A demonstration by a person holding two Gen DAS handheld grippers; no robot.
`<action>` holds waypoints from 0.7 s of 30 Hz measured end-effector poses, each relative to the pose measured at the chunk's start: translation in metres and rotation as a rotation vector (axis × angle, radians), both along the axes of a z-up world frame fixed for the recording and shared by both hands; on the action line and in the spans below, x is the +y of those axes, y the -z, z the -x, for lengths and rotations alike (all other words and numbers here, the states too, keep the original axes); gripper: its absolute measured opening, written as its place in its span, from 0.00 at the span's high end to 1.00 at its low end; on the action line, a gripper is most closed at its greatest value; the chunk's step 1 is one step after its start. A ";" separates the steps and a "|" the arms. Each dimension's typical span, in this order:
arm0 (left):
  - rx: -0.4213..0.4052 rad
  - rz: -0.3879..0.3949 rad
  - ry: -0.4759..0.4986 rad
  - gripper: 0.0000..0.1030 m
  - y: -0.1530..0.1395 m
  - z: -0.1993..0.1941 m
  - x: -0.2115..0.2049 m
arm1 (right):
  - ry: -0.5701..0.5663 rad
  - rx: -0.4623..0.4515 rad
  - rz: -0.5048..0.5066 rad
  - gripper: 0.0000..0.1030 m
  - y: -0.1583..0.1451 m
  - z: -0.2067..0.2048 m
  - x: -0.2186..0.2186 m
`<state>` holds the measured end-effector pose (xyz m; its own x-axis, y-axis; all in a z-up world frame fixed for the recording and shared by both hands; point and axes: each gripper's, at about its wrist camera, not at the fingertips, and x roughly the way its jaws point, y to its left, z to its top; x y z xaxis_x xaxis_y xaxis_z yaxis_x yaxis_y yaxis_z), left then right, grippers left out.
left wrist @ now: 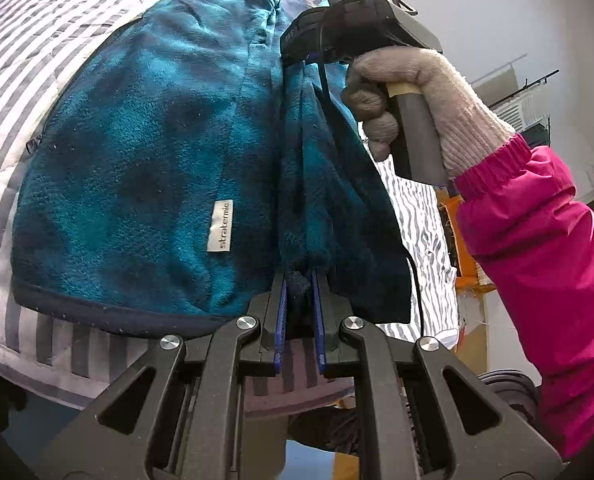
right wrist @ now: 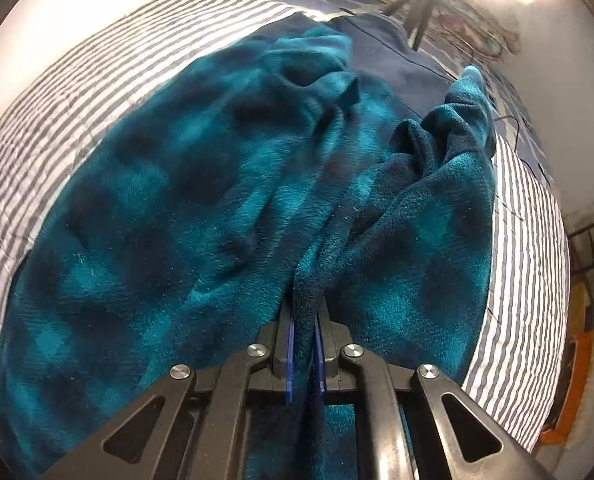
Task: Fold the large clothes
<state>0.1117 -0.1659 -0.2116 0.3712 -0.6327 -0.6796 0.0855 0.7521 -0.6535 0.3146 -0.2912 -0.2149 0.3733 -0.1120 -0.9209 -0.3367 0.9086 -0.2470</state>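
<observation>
Fleece jacket [left wrist: 137, 168], teal with a darker check, lies spread on a bed whose striped quilt [left wrist: 37, 60] shows around it. In the left wrist view its long axis runs from the dark-bound hem at about 7 o'clock up toward 1 o'clock, with a small white label [left wrist: 219, 226] on the flat panel near the hem. A second layer of the fleece hangs in folds at about 3 o'clock of that panel. The left gripper [left wrist: 300, 300] is pressed together on a bunched edge of this fleece. The right gripper [right wrist: 304, 340] likewise pinches a ridge of the jacket, cloth gathered between its blue pads. In the left view a gloved hand [left wrist: 417, 100] with a pink sleeve [left wrist: 537, 260] holds the right gripper's handle at about 2 o'clock. In the right wrist view, navy fabric [right wrist: 389, 60] lies beyond the jacket at 12 o'clock.
</observation>
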 end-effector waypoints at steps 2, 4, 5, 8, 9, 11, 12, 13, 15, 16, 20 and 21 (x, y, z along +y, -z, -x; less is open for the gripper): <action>-0.008 -0.009 0.006 0.91 -0.002 0.001 0.000 | -0.012 -0.002 -0.024 0.83 -0.004 0.001 -0.002; -0.020 -0.021 0.012 0.91 -0.002 0.003 0.000 | -0.029 -0.006 -0.092 0.75 -0.015 0.004 -0.008; -0.023 -0.027 0.014 0.91 -0.003 0.005 0.000 | -0.034 -0.007 -0.157 0.73 -0.024 0.007 -0.015; -0.028 -0.034 0.014 0.91 -0.005 0.009 0.001 | -0.021 -0.030 -0.376 0.72 -0.050 0.022 -0.041; -0.029 -0.031 0.014 0.91 -0.006 0.010 0.002 | -0.011 -0.048 -0.428 0.73 -0.057 0.027 -0.052; -0.040 -0.039 0.019 0.91 -0.010 0.012 0.001 | 0.033 -0.091 -0.526 0.73 -0.069 0.034 -0.080; -0.048 -0.046 0.020 0.91 -0.012 0.014 0.001 | 0.068 -0.106 -0.571 0.73 -0.072 0.038 -0.096; -0.051 -0.051 0.025 0.90 -0.014 0.016 0.002 | 0.111 -0.127 -0.586 0.73 -0.075 0.041 -0.110; -0.063 -0.063 0.036 0.88 -0.020 0.021 0.001 | 0.180 -0.154 -0.555 0.73 -0.074 0.034 -0.128; -0.080 -0.081 0.049 0.87 -0.025 0.025 0.001 | 0.205 -0.161 -0.547 0.73 -0.073 0.034 -0.135; -0.138 -0.131 0.073 0.87 -0.046 0.041 0.012 | 0.280 -0.180 -0.547 0.74 -0.072 0.022 -0.163; -0.162 -0.144 0.075 0.87 -0.055 0.042 0.015 | 0.290 -0.187 -0.537 0.74 -0.072 0.017 -0.166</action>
<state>0.0692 -0.1504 -0.1570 0.4384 -0.5632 -0.7004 0.2400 0.8244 -0.5126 0.2974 -0.4569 -0.1433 0.5568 0.2264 -0.7992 -0.0534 0.9699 0.2375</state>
